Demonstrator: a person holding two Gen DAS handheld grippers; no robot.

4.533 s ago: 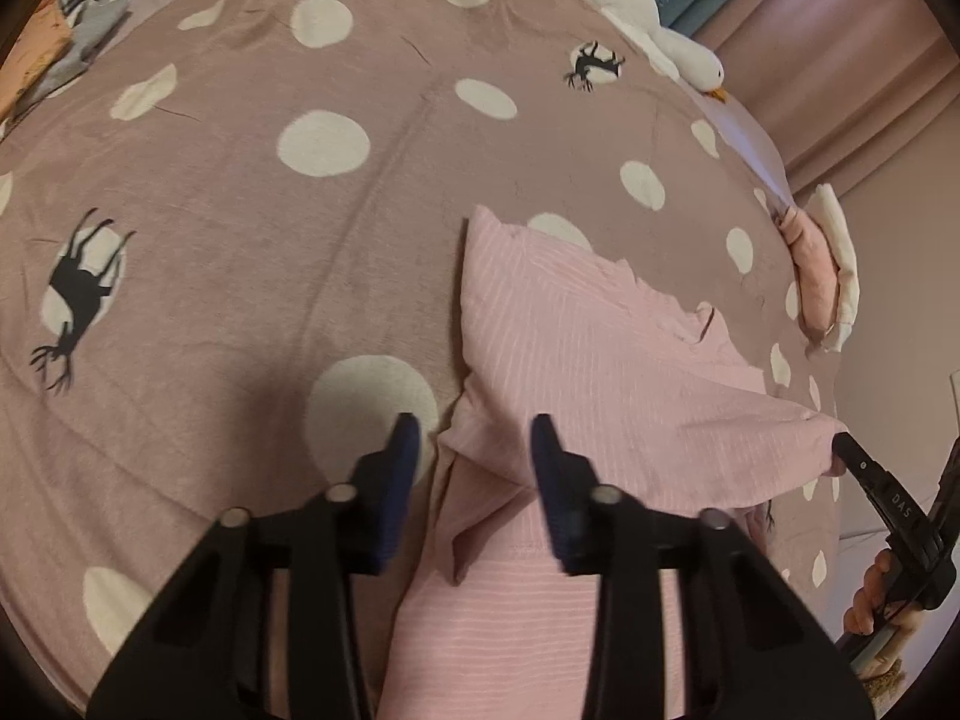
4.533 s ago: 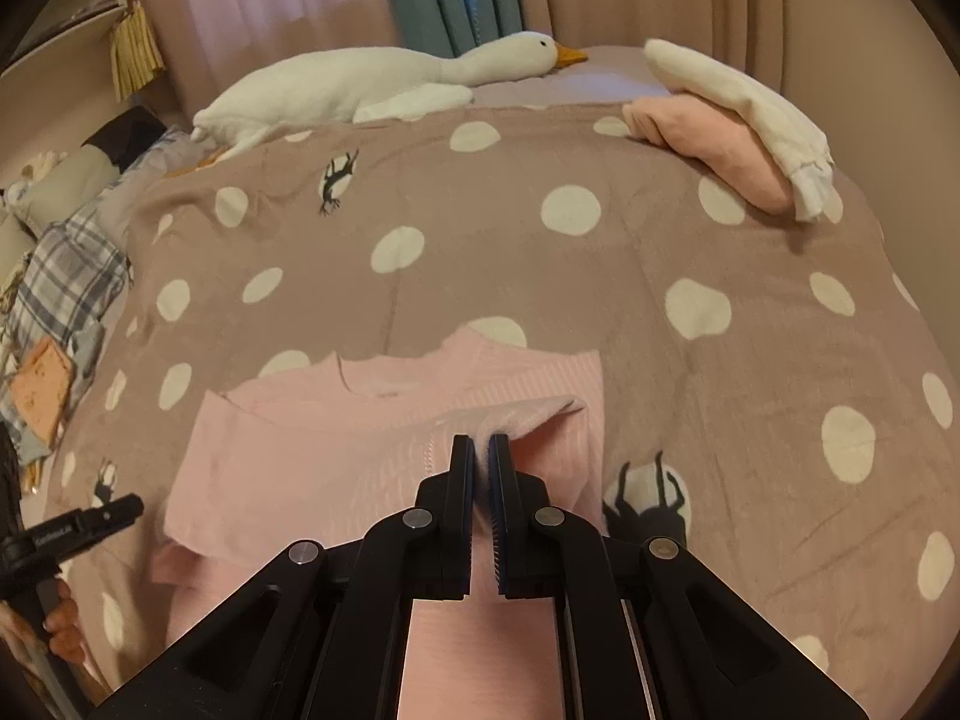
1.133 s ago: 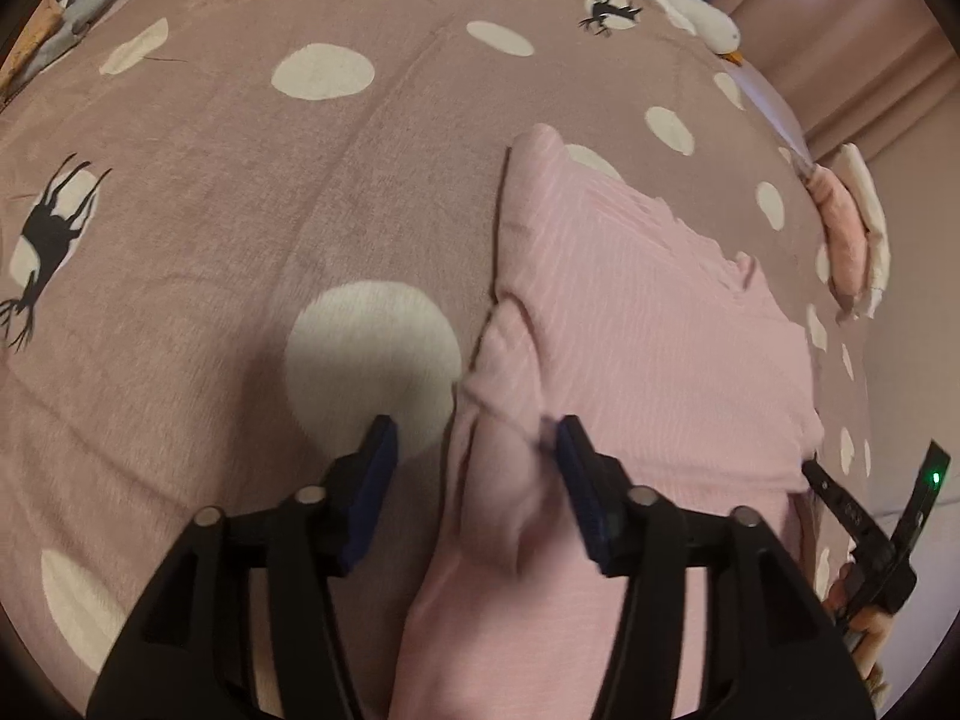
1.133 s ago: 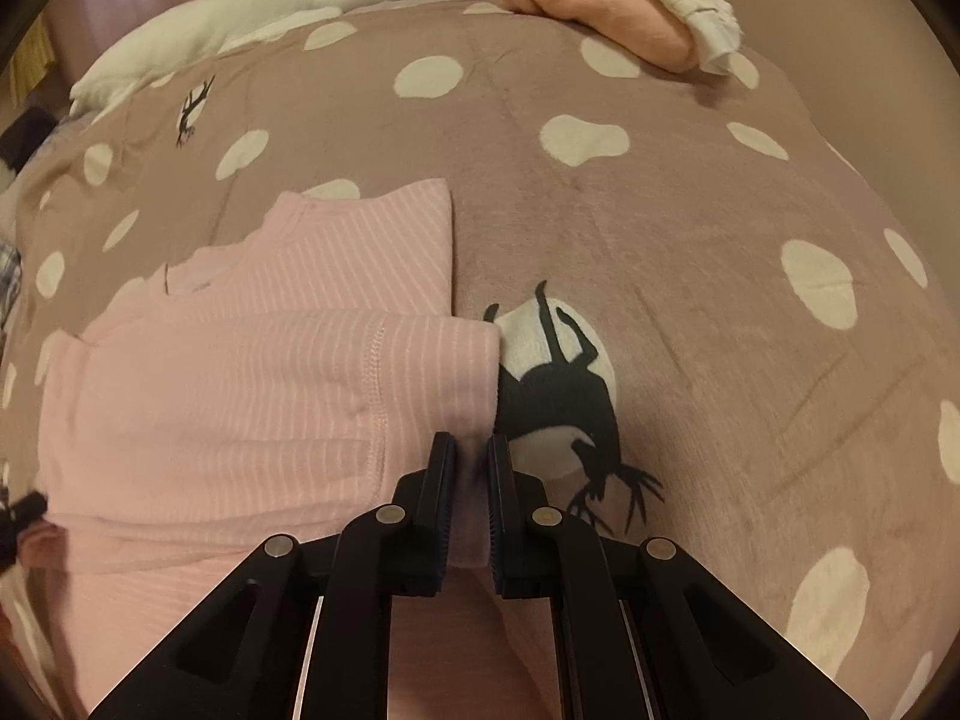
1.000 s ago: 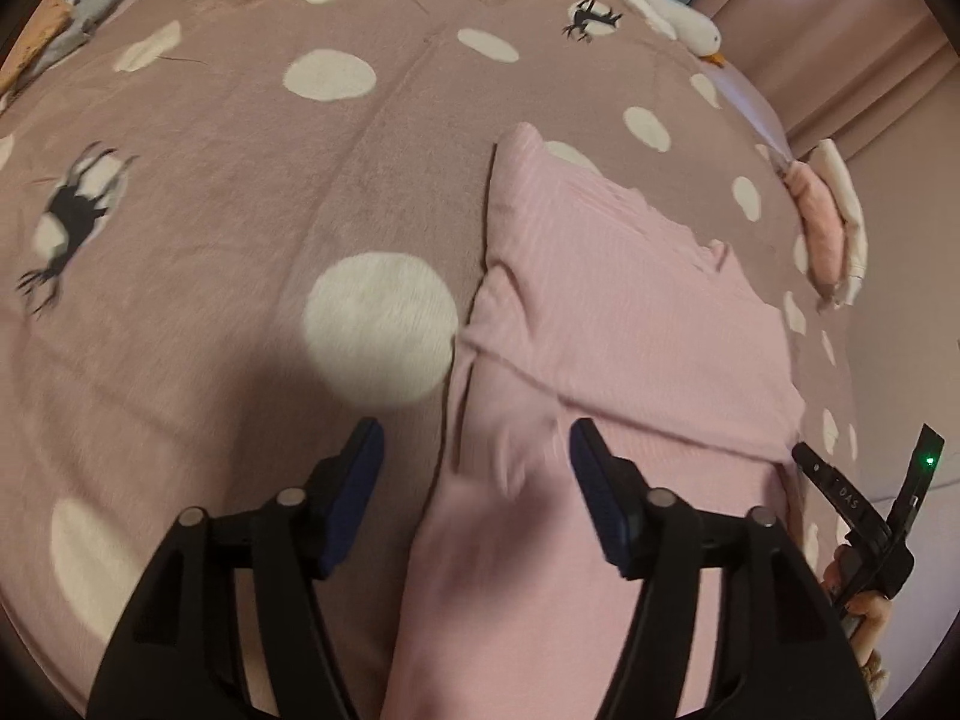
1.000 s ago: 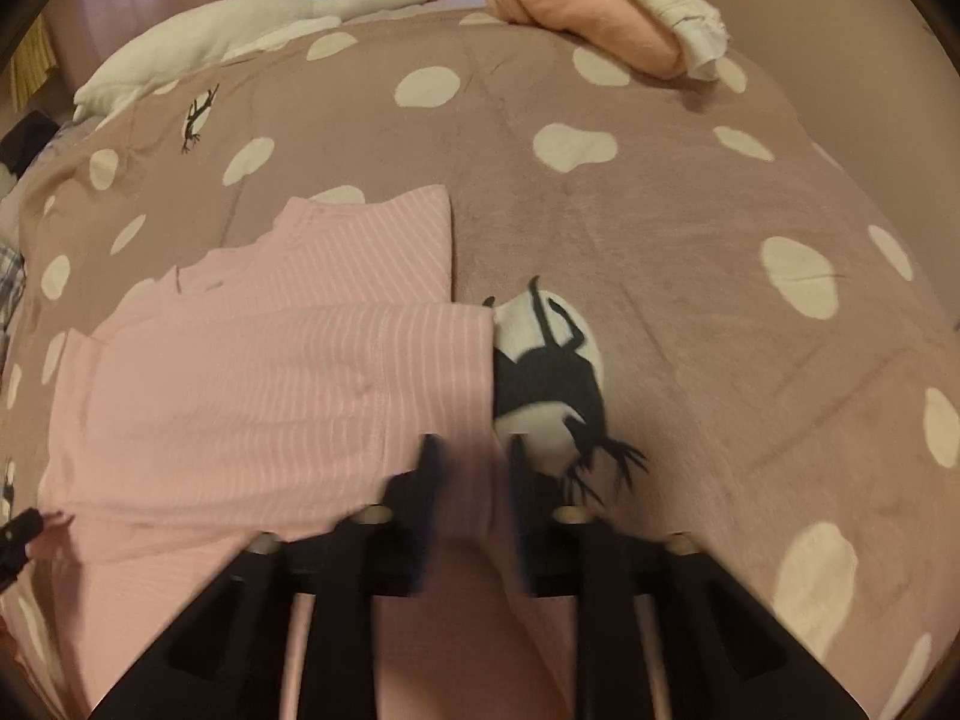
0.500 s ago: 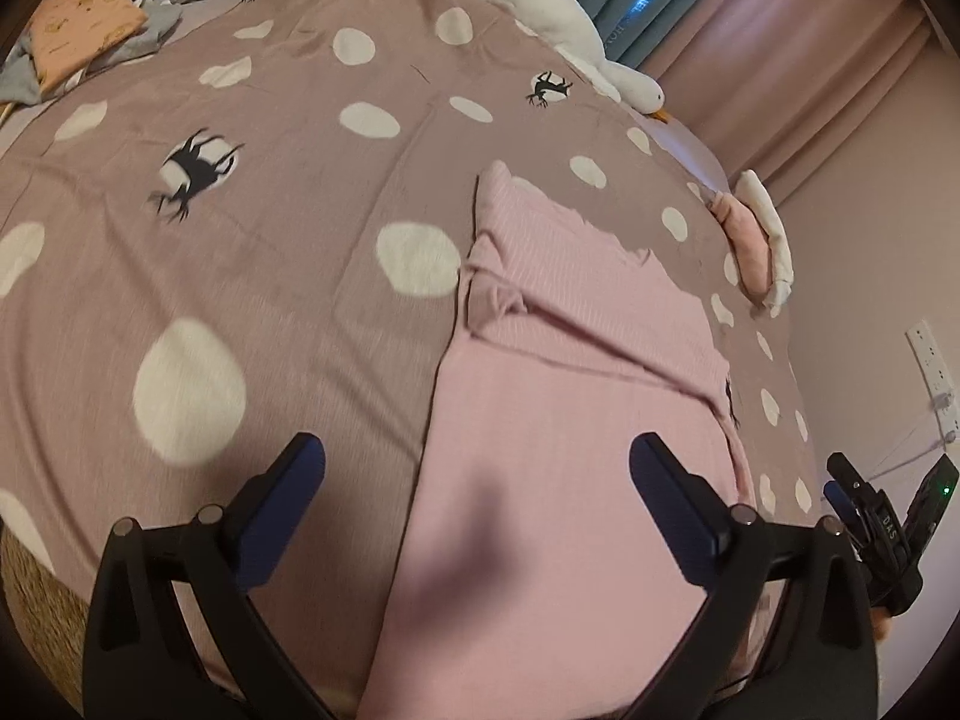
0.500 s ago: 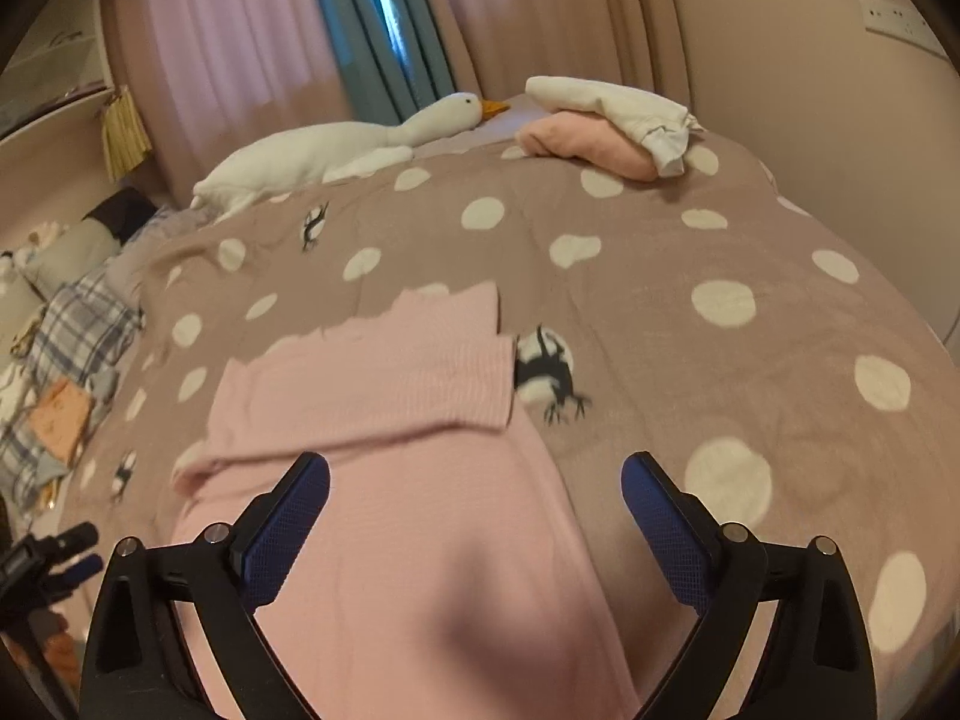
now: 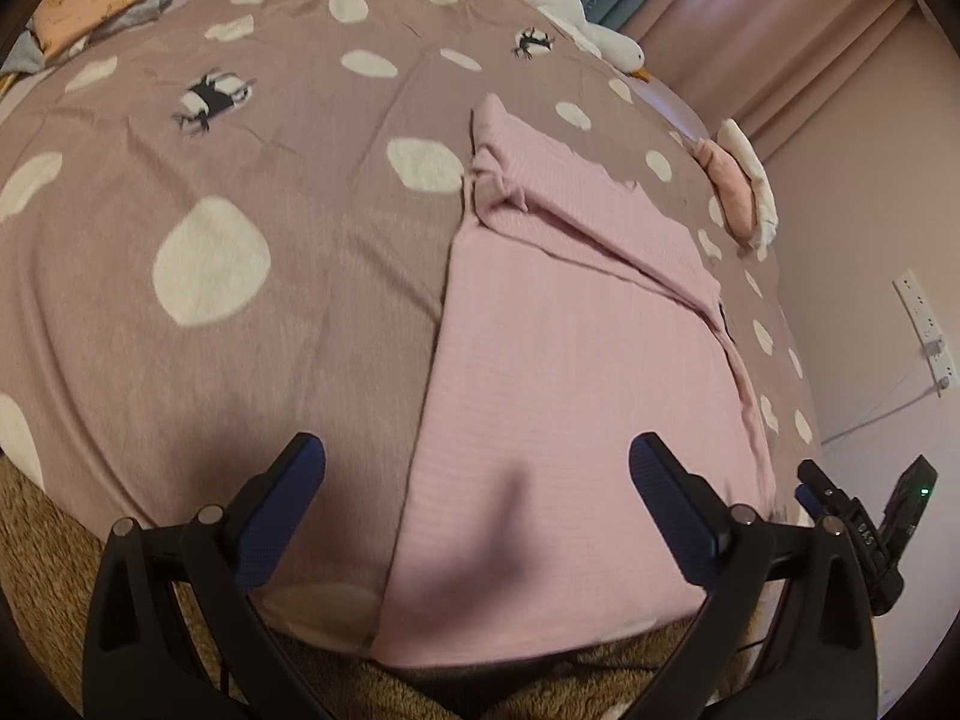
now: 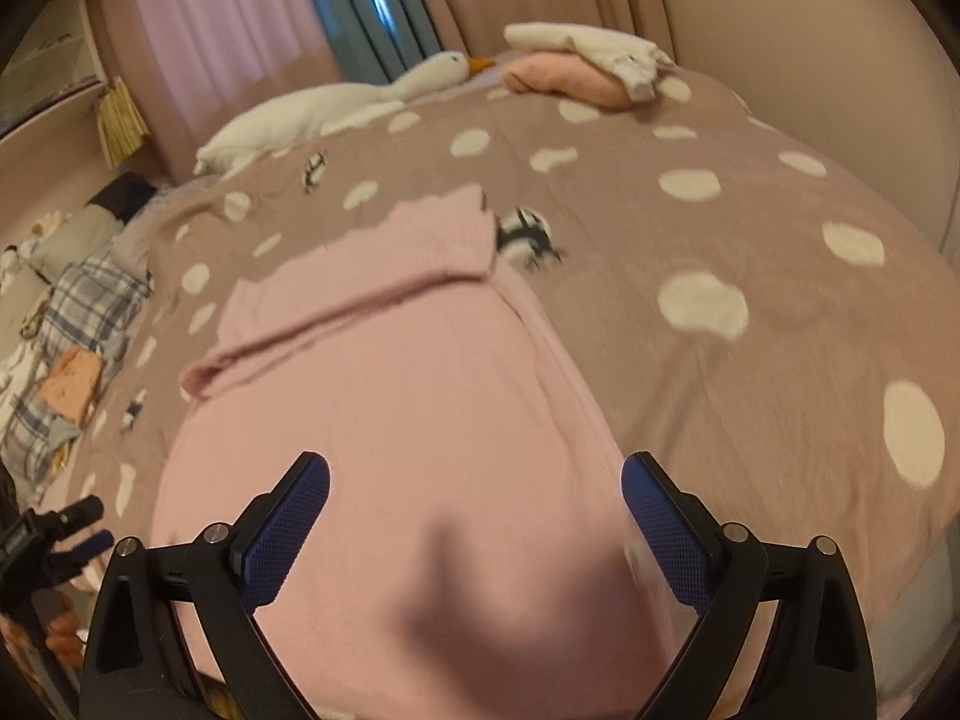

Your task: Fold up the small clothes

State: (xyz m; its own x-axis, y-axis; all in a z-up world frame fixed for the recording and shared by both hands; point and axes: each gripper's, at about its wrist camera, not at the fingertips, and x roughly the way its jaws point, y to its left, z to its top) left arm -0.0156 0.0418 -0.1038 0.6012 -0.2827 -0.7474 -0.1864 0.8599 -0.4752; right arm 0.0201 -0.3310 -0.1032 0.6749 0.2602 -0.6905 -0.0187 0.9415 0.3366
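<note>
The pink garment [image 9: 576, 360] lies flat on the bed [image 9: 240, 312] with its sleeves folded across the top, the body fold remains, and both the left hand-held gripper [image 9: 477, 480] and the right hand-held gripper [image 10: 474, 495] are wide and empty.

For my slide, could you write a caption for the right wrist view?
Open right tool above pink garment, sleeves folded across, on polka-dot bedspread.

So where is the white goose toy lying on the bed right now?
The goose toy lies along the far edge of the bed, before the curtains; in the right wrist view its orange beak points toward the folded clothes on the right.
</note>
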